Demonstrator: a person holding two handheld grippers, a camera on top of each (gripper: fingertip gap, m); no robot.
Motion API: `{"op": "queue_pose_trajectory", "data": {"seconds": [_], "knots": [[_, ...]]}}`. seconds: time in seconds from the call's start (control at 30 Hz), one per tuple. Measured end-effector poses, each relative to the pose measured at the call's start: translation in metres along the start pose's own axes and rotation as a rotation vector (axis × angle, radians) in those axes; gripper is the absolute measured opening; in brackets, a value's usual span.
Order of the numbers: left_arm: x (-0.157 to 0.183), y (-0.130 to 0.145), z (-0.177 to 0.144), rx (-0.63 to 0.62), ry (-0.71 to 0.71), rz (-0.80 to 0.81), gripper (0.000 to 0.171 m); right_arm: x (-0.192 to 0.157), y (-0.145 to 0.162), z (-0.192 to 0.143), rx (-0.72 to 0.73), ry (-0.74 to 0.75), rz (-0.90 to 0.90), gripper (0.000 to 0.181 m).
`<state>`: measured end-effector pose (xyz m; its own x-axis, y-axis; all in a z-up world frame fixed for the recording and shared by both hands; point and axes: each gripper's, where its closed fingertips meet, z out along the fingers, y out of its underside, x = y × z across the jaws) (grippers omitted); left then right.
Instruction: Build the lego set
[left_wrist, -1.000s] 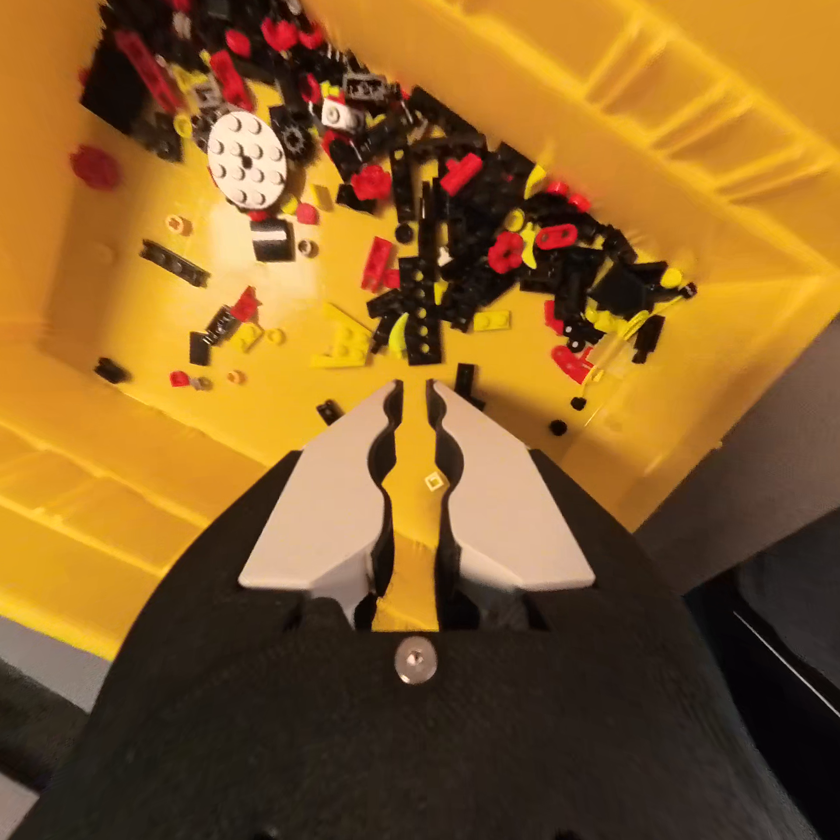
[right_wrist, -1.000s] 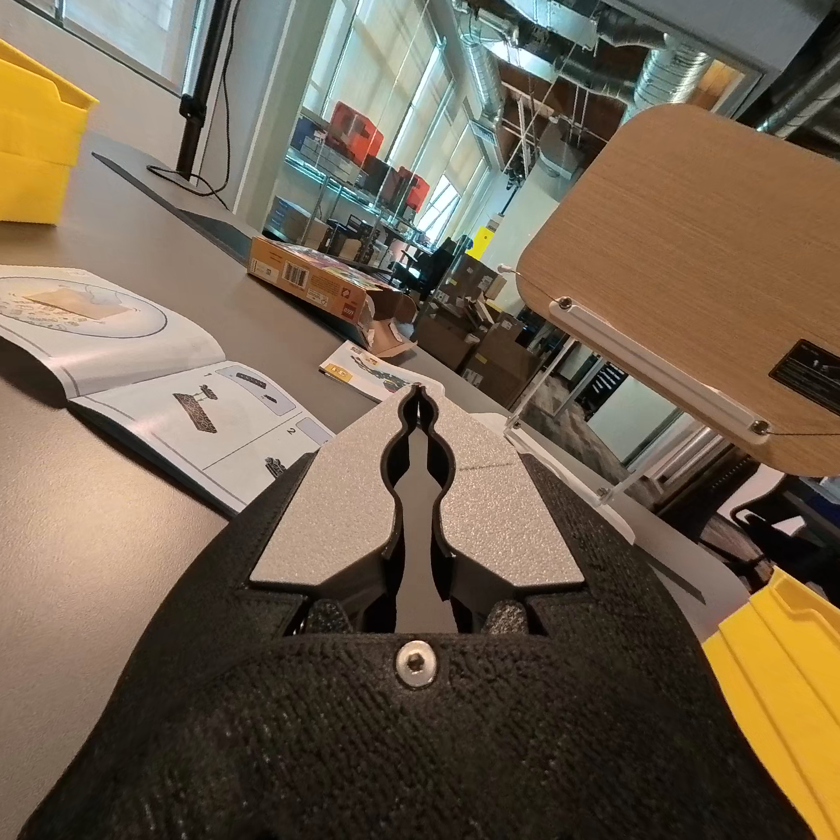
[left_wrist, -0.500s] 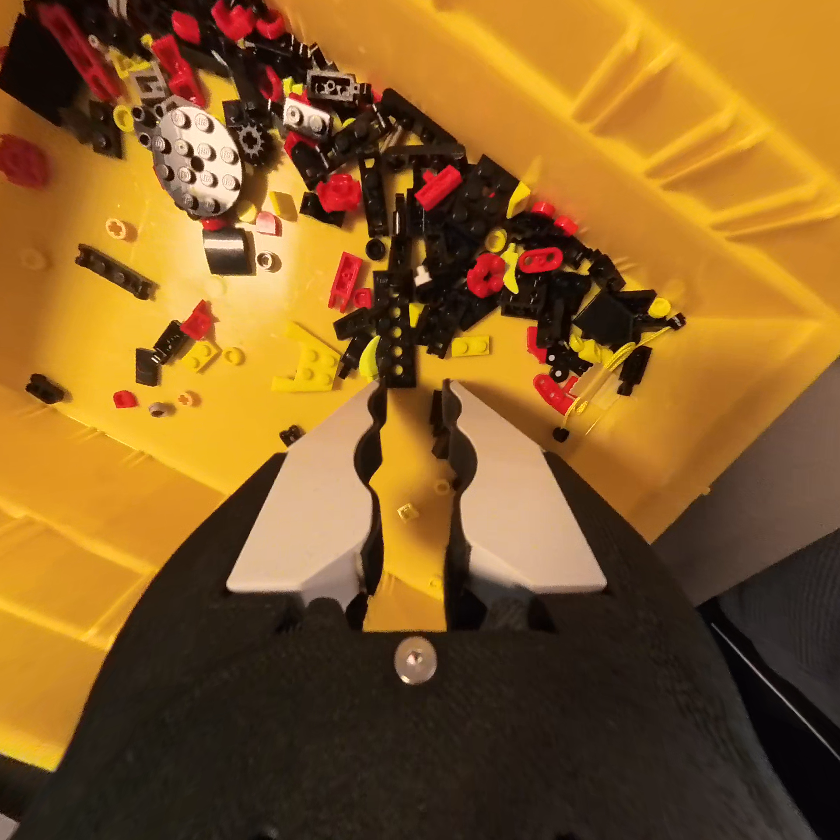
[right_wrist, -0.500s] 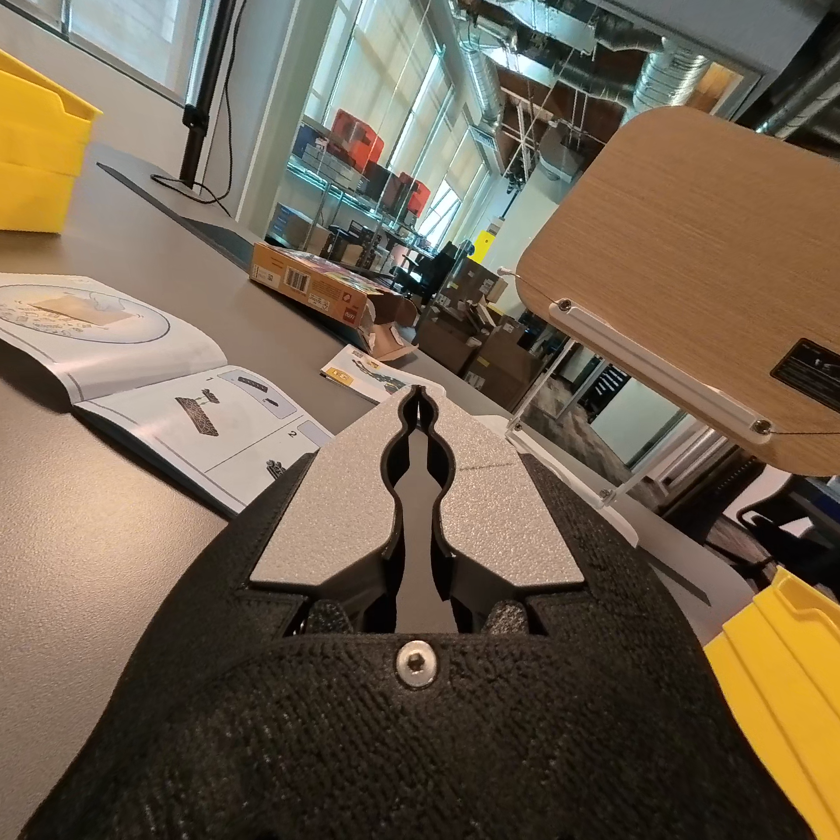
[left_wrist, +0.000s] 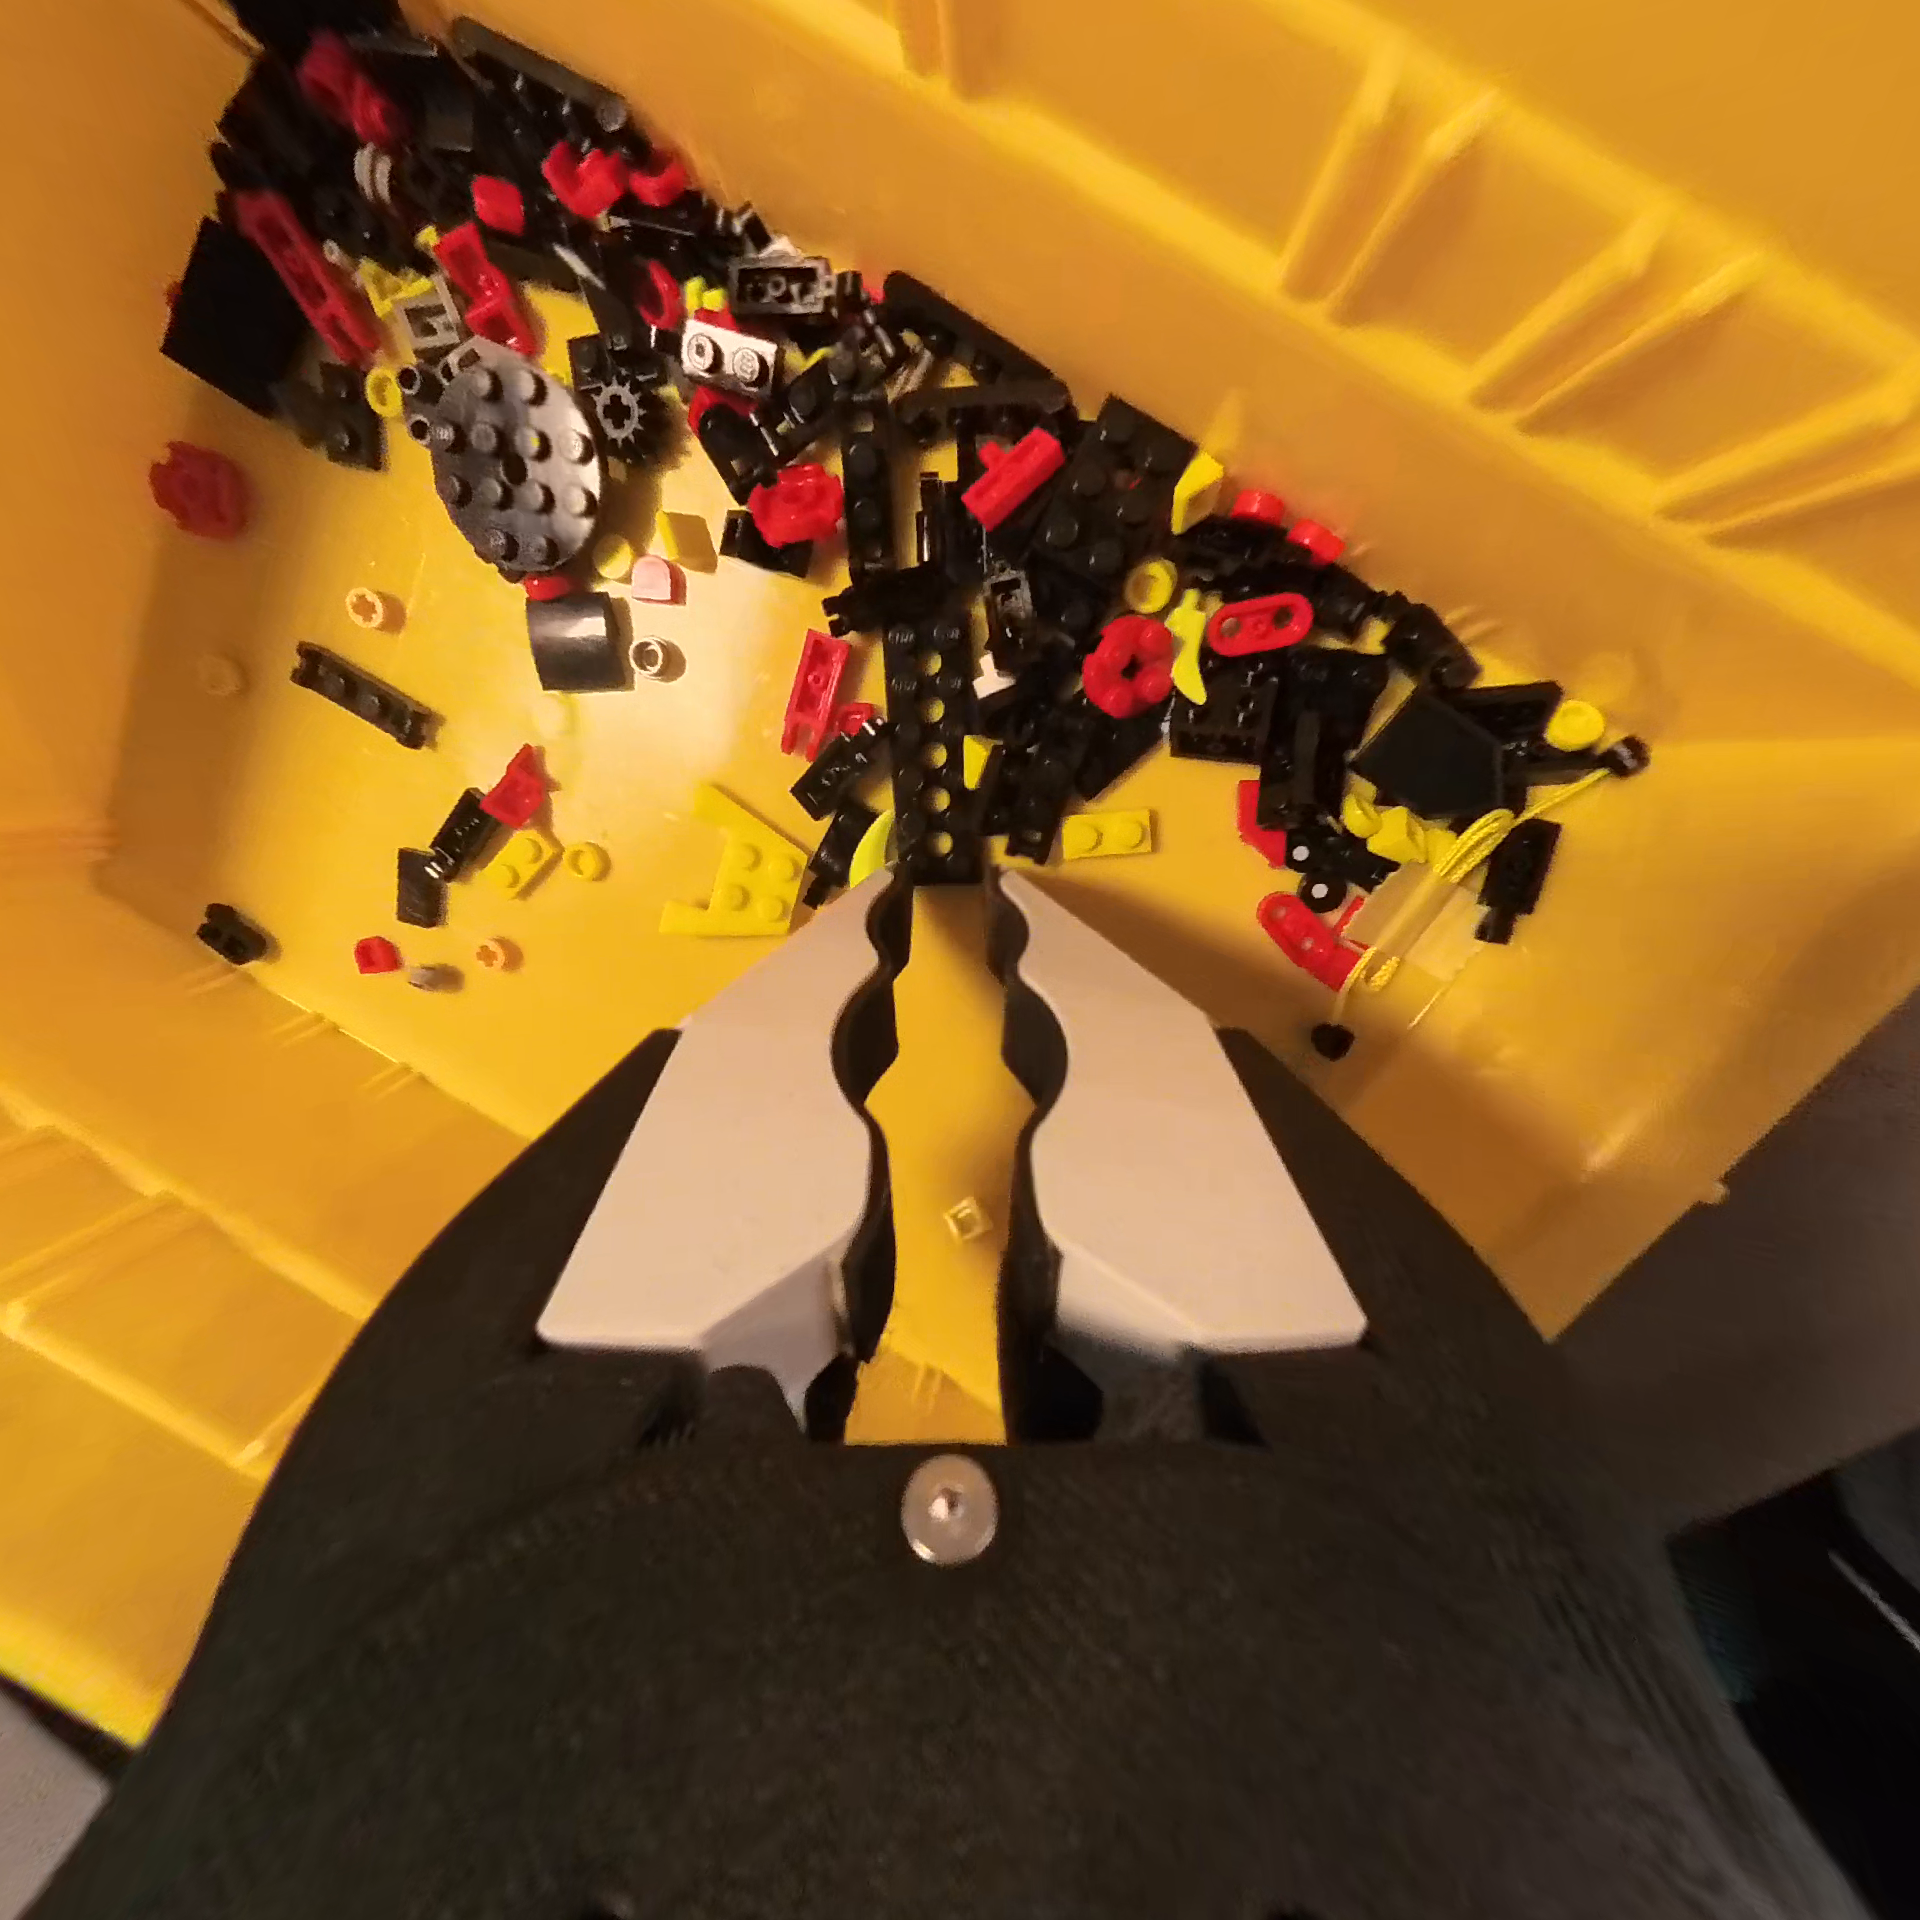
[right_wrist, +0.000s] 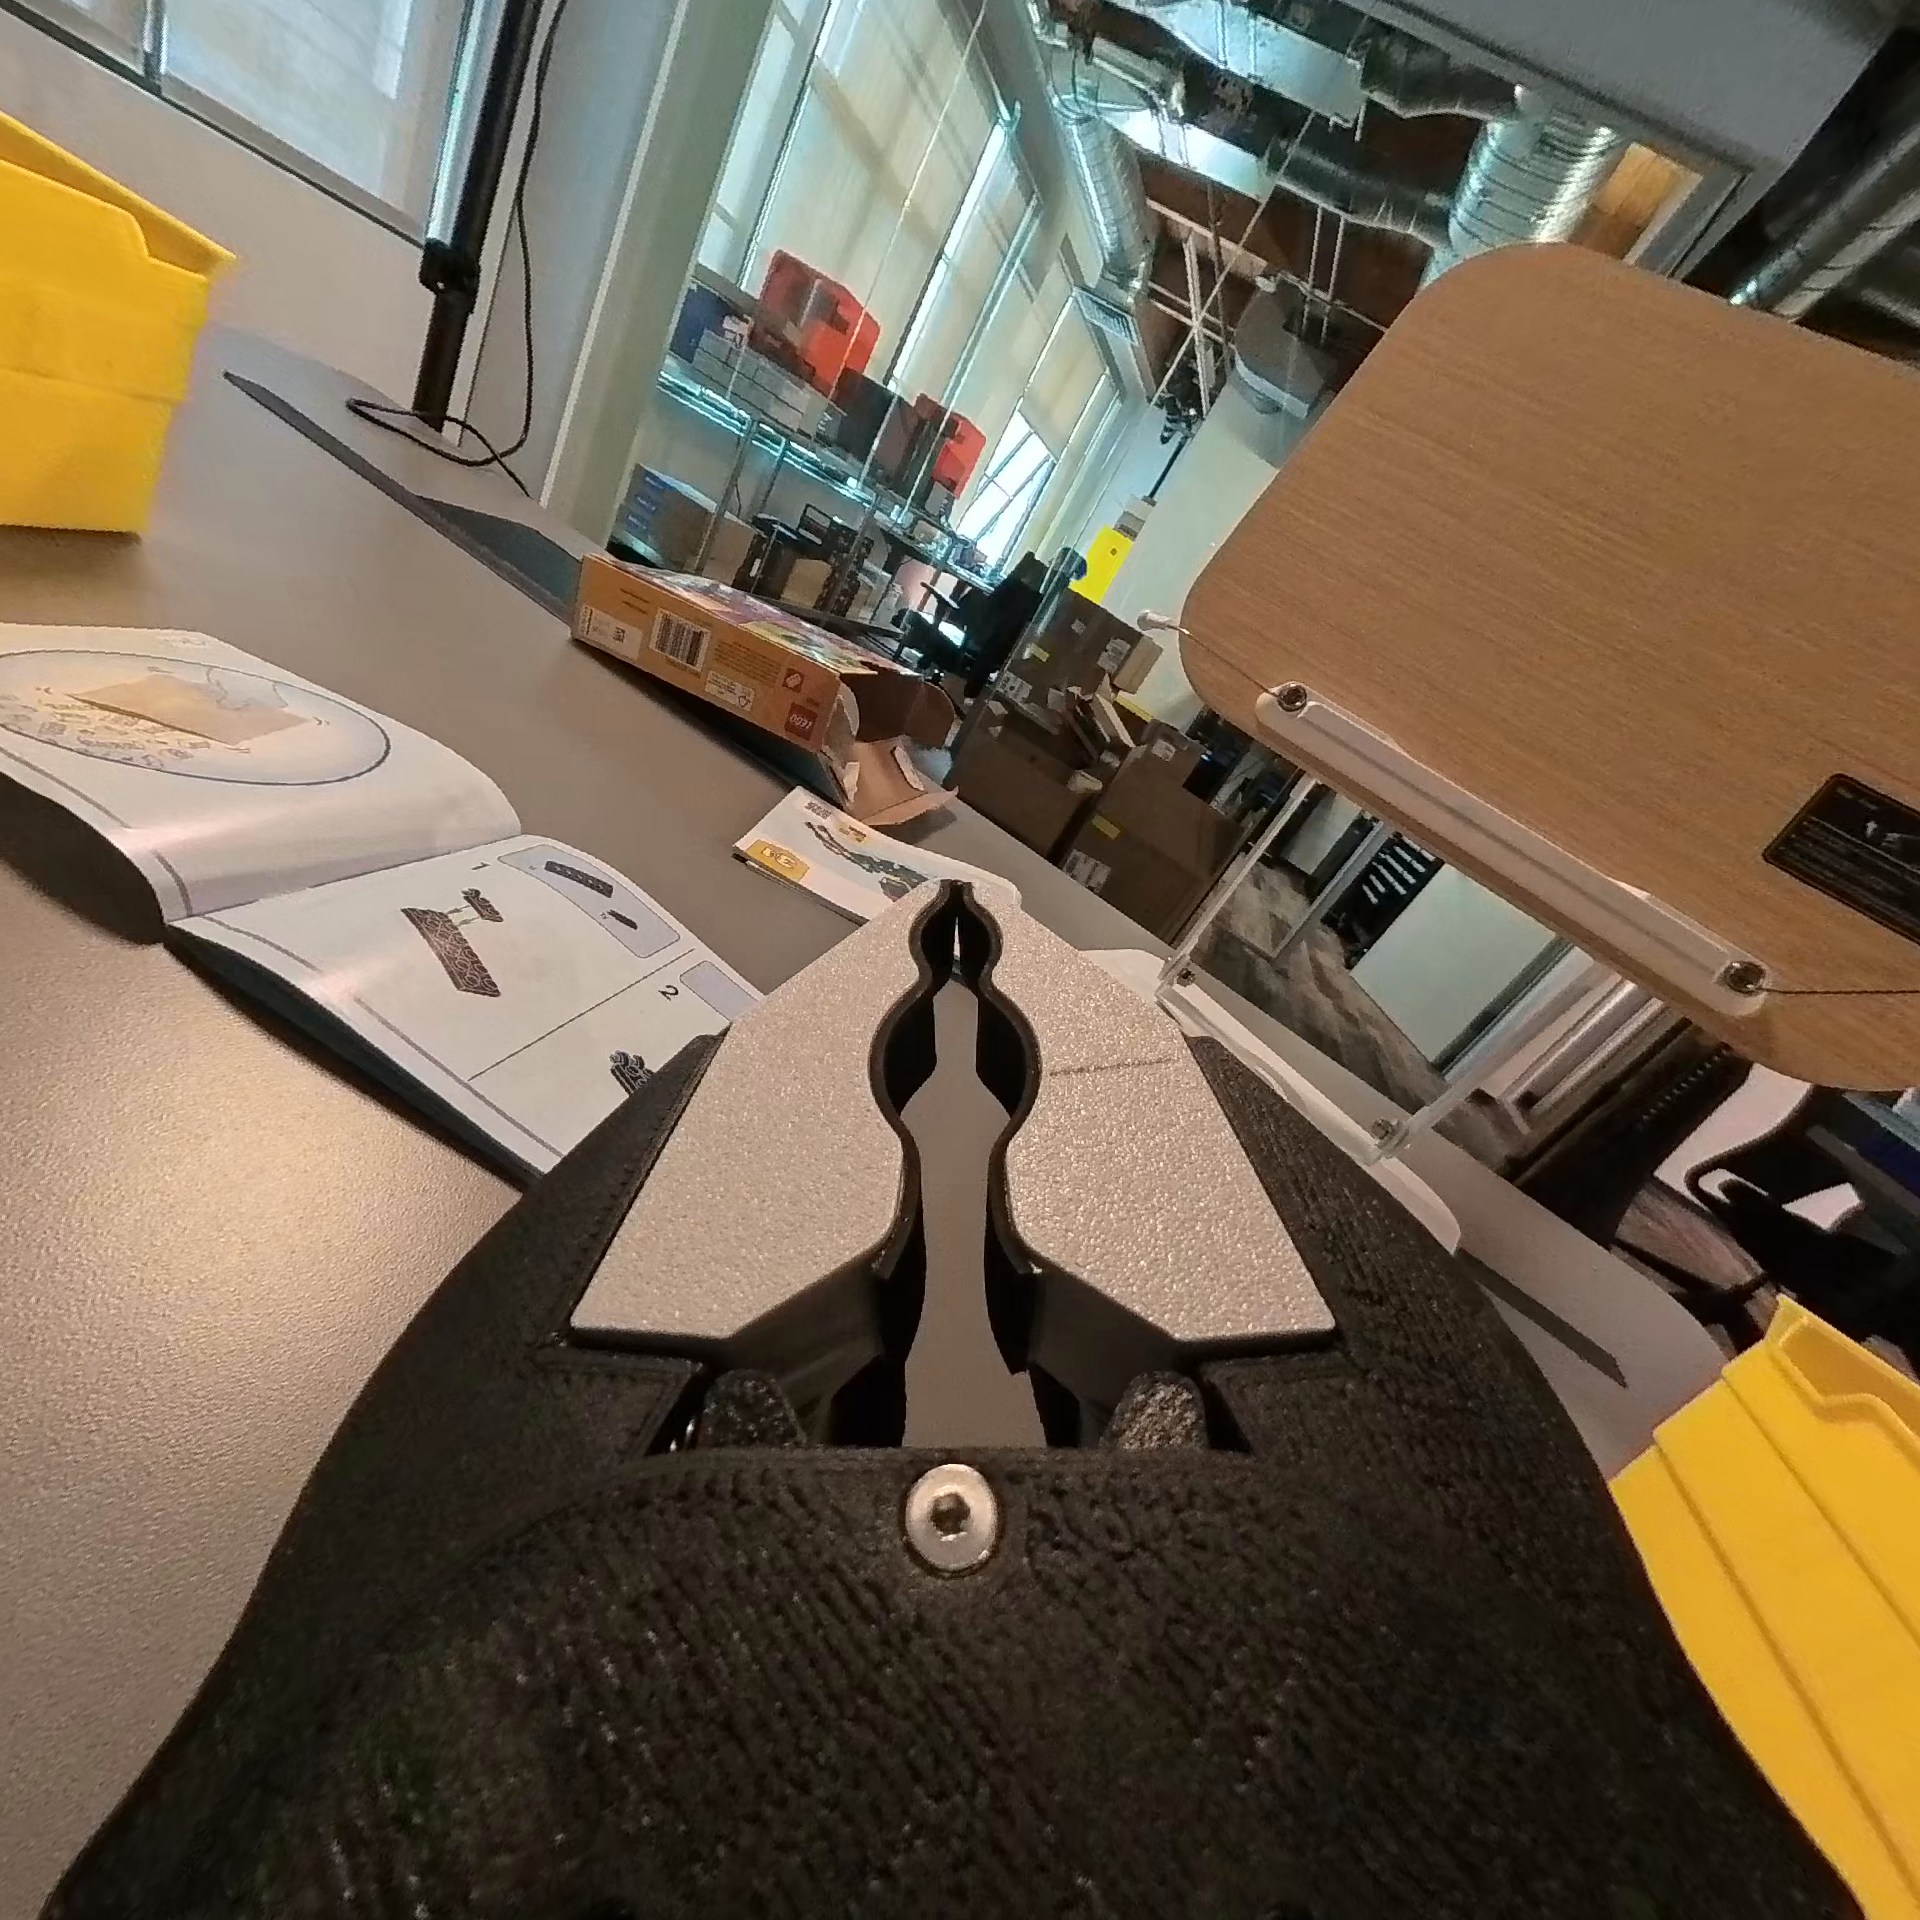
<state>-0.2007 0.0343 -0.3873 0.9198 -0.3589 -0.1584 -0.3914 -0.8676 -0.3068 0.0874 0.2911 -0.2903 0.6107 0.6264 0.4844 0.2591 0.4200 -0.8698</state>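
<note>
The left gripper (left_wrist: 943, 891) hangs inside the yellow bin (left_wrist: 1299, 343), jaws parted, its tips flanking the near end of a long black holed plate (left_wrist: 928, 727); contact cannot be confirmed, so nothing counts as grasped yet. The plate lies flat at the near edge of a heap of small black, red and yellow pieces (left_wrist: 1122, 623), overlapping several of them. By my judgement it is light, rigid moulded plastic with smooth, slippery faces; it will not bend but may pivot or skid if nipped at one corner. The narrow long edges near this free end are the sound place to hold, since the far end is buried among neighbours. The right gripper (right_wrist: 956, 914) rests low over the grey table (right_wrist: 208, 1195), tips pressed together and empty, pointing past an open instruction booklet (right_wrist: 343, 862).
</note>
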Motion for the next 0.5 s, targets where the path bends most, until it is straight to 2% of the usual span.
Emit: {"op": "queue_pose_trajectory", "data": {"seconds": [0.17, 0.2, 0.37, 0.47, 0.5], "knots": [[-0.002, 0.000, 0.000, -0.009, -0.052, 0.067, 0.012, 0.000, 0.000, 0.000, 0.002, 0.000, 0.001, 0.000], [-0.005, 0.001, 0.000, -0.007, -0.063, 0.066, 0.000, 0.000, 0.000, 0.000, 0.003, 0.000, 0.001, 0.000], [-0.010, 0.000, -0.013, 0.027, -0.087, 0.037, 0.000, 0.000, 0.000, 0.000, 0.002, -0.001, 0.001, 0.000], [-0.014, -0.010, -0.021, 0.079, -0.089, 0.107, 0.001, -0.001, 0.000, 0.000, 0.000, -0.002, -0.002, 0.000], [-0.012, -0.014, -0.023, 0.088, -0.058, 0.165, 0.007, -0.001, 0.000, 0.000, 0.000, -0.002, -0.002, 0.000]]}}
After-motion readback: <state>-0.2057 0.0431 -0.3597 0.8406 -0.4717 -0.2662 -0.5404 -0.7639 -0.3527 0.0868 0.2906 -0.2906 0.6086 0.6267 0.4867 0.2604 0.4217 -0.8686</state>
